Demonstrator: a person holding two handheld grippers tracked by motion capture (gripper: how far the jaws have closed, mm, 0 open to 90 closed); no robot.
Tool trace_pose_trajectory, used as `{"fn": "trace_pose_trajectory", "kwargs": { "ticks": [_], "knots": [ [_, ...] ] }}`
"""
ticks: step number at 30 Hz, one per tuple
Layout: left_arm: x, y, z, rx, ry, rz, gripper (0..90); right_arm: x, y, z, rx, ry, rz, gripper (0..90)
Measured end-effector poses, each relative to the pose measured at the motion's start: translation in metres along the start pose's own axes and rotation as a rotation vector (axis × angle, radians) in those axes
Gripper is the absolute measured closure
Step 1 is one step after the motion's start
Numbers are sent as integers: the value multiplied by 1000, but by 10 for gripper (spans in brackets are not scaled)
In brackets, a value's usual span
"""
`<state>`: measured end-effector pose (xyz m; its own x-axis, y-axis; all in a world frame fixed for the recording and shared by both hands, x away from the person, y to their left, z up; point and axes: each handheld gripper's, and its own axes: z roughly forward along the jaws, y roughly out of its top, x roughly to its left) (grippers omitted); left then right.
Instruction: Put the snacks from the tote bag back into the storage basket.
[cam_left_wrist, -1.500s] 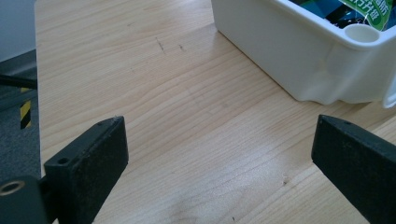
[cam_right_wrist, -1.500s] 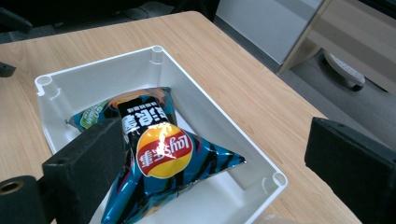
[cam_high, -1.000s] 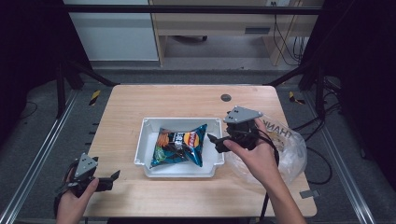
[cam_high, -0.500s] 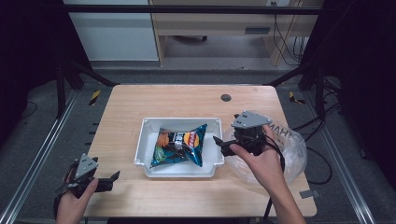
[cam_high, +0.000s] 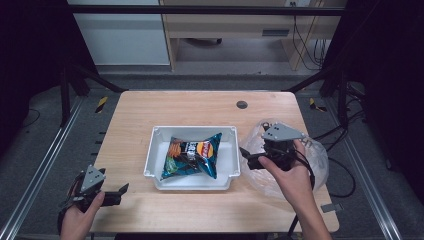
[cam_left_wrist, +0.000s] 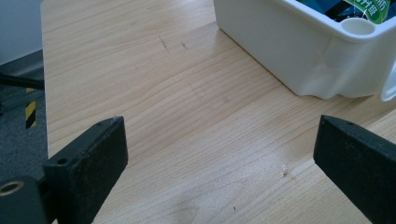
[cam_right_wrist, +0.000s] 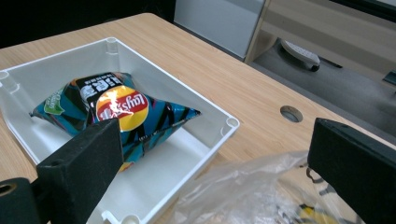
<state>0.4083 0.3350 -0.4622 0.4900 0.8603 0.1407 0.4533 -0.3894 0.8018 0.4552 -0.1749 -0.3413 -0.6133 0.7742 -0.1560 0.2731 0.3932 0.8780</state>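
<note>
Inside white bin (cam_high: 155, 155), blue crisp packet (cam_high: 192, 156)

A chip bag (cam_high: 192, 154) lies in the tub (cam_high: 157, 137) mid-table; right of the tub, seemingly touching it, sits a plastic bag (cam_high: 314, 152)

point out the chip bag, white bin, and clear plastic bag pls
chip bag (cam_high: 192, 156), high view, on its printed front.
white bin (cam_high: 155, 155), high view, on its left rim.
clear plastic bag (cam_right_wrist: 243, 193), right gripper view, on its crinkled top.
</note>
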Motion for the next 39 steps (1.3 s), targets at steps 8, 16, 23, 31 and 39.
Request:
{"fn": "trace_pose_trajectory", "kwargs": {
  "ticks": [8, 16, 23, 31, 39],
  "knots": [
    [0, 0, 0, 0, -2, -1, 25, -6, -14, -10, 1, -25, 28, 40],
    [1, -1, 0, 3, 0, 1, 25, -8, -24, -16, -2, -62, 37, 41],
    [1, -1, 0, 2, 2, 4, 25, -7, -40, -17, 18, -76, 54, 45],
    [1, -1, 0, 8, 1, 13, 25, -7, -62, -20, 53, -89, 61, 49],
    [0, -1, 1, 10, 4, 20, 25, -5, -83, -17, 90, -89, 78, 55]
  ]
}}
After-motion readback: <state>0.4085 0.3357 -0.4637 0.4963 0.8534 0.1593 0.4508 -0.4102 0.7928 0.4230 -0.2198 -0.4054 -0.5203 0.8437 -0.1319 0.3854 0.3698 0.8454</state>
